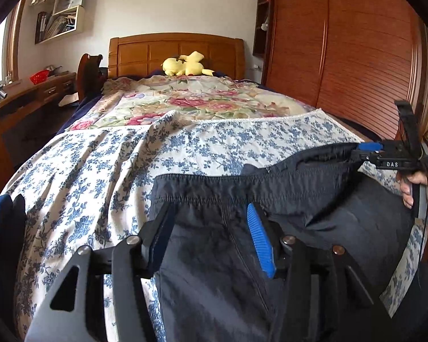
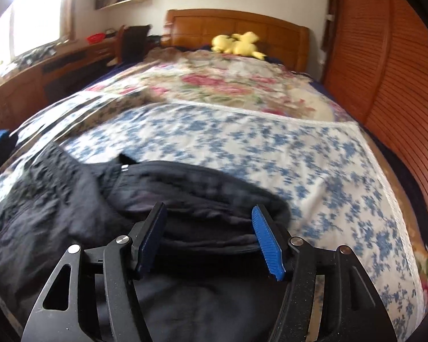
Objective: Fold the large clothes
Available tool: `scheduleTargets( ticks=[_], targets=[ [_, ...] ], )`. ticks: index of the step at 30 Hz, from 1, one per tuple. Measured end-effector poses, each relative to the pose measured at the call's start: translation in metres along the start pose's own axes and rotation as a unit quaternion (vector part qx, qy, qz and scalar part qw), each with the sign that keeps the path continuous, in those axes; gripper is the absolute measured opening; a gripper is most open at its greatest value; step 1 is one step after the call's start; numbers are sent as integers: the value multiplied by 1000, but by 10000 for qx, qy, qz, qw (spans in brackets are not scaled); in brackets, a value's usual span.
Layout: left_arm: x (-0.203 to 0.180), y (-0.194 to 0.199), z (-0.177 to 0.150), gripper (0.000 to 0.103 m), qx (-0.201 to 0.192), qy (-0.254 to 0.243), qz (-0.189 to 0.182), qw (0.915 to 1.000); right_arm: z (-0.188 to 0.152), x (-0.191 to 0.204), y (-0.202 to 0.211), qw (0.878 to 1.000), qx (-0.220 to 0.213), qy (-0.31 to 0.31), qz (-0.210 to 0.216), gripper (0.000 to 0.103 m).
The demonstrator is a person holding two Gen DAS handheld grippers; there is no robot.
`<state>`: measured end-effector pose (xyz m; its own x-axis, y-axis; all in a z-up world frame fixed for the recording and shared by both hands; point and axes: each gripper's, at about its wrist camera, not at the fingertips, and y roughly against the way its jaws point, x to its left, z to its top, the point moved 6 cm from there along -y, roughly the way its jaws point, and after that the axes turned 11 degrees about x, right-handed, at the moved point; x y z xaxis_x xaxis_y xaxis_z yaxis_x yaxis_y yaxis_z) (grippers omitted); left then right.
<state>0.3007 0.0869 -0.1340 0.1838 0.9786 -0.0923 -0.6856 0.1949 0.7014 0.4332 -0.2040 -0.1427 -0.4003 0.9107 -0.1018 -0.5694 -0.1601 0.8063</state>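
Right up close, the left gripper (image 1: 211,228) hangs over a pair of dark trousers (image 1: 214,270) on the bed. Its jaws stand apart, and the cloth lies under and between them, but the blue pads (image 1: 261,239) do not squeeze it. The stretchy waistband (image 1: 214,191) runs across just past the fingertips.

Off to the side, in the left wrist view, the right gripper (image 1: 371,149) sits at the far corner of the waistband, with a hand (image 1: 419,188) around its handle. From its own camera, the right gripper (image 2: 209,235) has its jaws apart too. A bunched fold of the dark trousers (image 2: 71,199) lies between them and is not pinched. This view is blurry.

Under the trousers is a white sheet with small blue flowers (image 1: 100,171), a bit wrinkled. Something blue and dark (image 1: 0,228) pokes in at the left edge; I cannot tell what it is.

Farther up the bed lies a cover with big pink flowers (image 1: 185,99). A yellow plush toy (image 1: 185,64) rests by the wooden headboard (image 1: 145,51).

A long wooden worktop (image 1: 42,85) with a red basket (image 1: 40,77) runs along the left, and wall shelves (image 1: 60,14) hang above it. A tall brown wardrobe (image 1: 342,42) stands on the right.
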Motion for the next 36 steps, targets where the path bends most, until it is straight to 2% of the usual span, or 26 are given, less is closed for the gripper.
scheduleTargets(
  ticks=[6,10,13,19,24,26,27,29,30,36],
  targets=[
    [6,2,-8,52,38,69,-8,10000,19,55,-14,9984,68,412,369,64],
    [10,5,-11,52,21,116,-20,9999,28,85,-32,9956,350,587,643,64],
    [11,6,-12,52,14,120,-26,9999,29,101,-48,9930,614,732,691,63],
    [11,7,-16,52,17,63,-5,10000,23,105,-77,9887,1112,669,751,63],
    [13,7,-18,52,30,68,34,10000,17,106,-86,9846,1352,777,796,62],
    [13,9,-18,52,3,83,72,9999,15,113,-89,9814,1420,962,862,36],
    [13,10,-17,52,-13,96,72,9999,14,115,-91,9805,1442,1023,864,32],
    [15,11,-17,52,-45,128,75,9999,14,121,-92,9798,1415,1128,846,16],
    [15,12,-16,52,-59,142,82,9998,15,124,-92,9789,1396,1220,858,4],
    [18,12,-17,52,-60,183,112,9998,32,129,-90,9823,1072,1389,650,1]
  ],
)
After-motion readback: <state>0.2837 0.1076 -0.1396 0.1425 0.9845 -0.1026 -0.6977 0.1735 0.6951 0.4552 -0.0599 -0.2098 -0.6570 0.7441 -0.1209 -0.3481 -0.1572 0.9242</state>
